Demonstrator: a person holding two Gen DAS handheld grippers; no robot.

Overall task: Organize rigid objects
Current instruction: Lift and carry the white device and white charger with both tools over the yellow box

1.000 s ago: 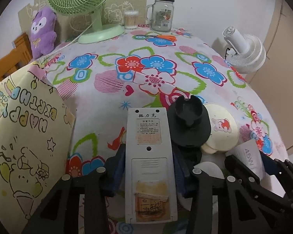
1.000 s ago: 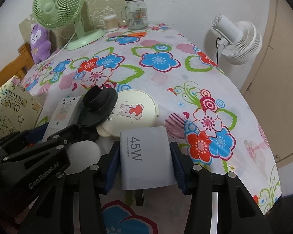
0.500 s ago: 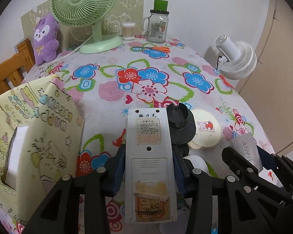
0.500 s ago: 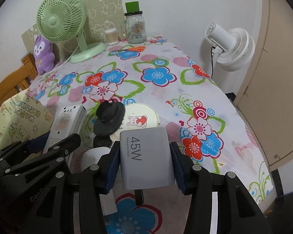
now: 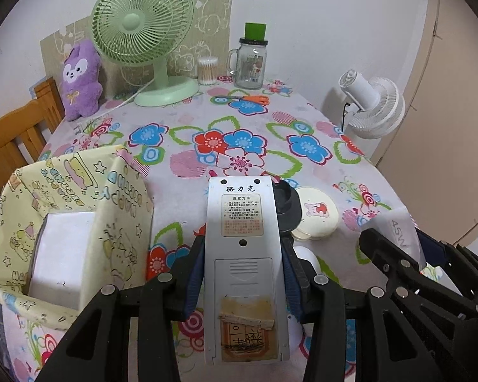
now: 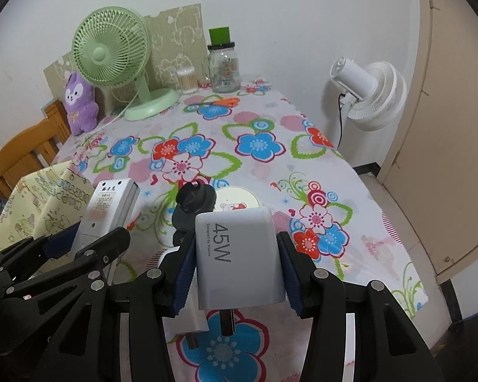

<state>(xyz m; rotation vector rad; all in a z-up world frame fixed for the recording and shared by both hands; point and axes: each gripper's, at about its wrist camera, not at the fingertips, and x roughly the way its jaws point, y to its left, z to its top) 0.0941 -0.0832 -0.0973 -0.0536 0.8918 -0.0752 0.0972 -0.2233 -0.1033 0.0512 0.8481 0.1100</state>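
Observation:
My left gripper (image 5: 242, 267) is shut on a white remote control (image 5: 243, 254), held back side up above the flowered tablecloth. My right gripper (image 6: 235, 264) is shut on a white 45W charger (image 6: 239, 254), its prongs pointing down toward me. Both hang above the table's near end. Below them lie a black round stand (image 6: 192, 199), a cream round case with a bear picture (image 5: 318, 215) and a small white rounded object (image 5: 306, 254). A yellow birthday-print bag (image 5: 111, 222) stands open at the left with a white box (image 5: 60, 254) inside.
At the far end stand a green desk fan (image 5: 146, 35), a purple plush toy (image 5: 81, 79), a cotton swab jar (image 5: 207, 70), a glass mug jar with a green lid (image 5: 250, 60) and orange scissors (image 5: 248, 98). A white floor fan (image 5: 372, 105) stands off the right edge, a wooden chair (image 5: 12, 140) at left.
Both grippers have risen with the remote and the charger held in them. The table objects look smaller and lower, and the open bag with its white box has come into view.

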